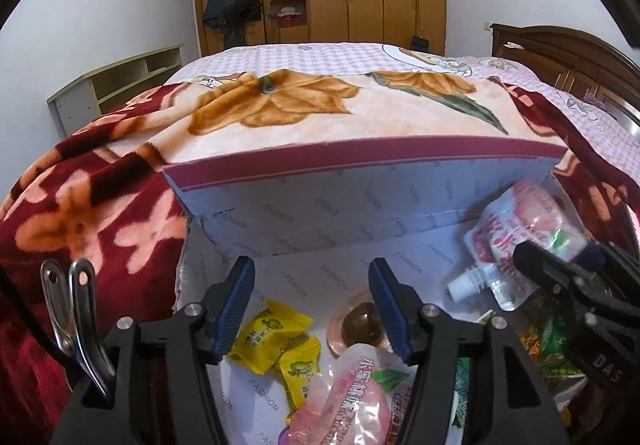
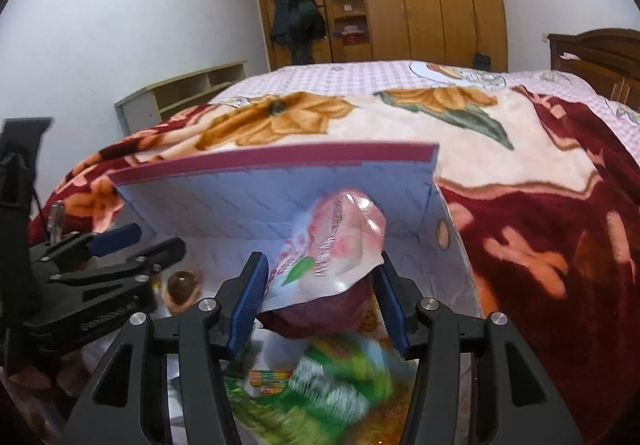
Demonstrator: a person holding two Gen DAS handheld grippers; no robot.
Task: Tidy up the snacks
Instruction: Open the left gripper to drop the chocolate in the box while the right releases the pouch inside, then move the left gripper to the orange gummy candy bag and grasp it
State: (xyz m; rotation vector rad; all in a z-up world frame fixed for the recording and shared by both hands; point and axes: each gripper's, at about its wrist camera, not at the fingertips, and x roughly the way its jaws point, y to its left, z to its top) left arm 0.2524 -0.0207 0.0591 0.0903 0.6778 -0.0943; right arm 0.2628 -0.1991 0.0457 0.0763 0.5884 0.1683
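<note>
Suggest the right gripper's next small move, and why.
Probably lower the pink pouch a little further and set it down on bare box floor. The right gripper holds it between its fingers, raised above the green packets, while the left gripper is open with nothing between its fingers, over the yellow candies.

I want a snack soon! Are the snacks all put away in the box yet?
Partly. Yellow candies and a jelly cup already lie in the box. The right gripper holds a pink pouch over it. The left gripper is open. Green packets look unsorted.
</note>
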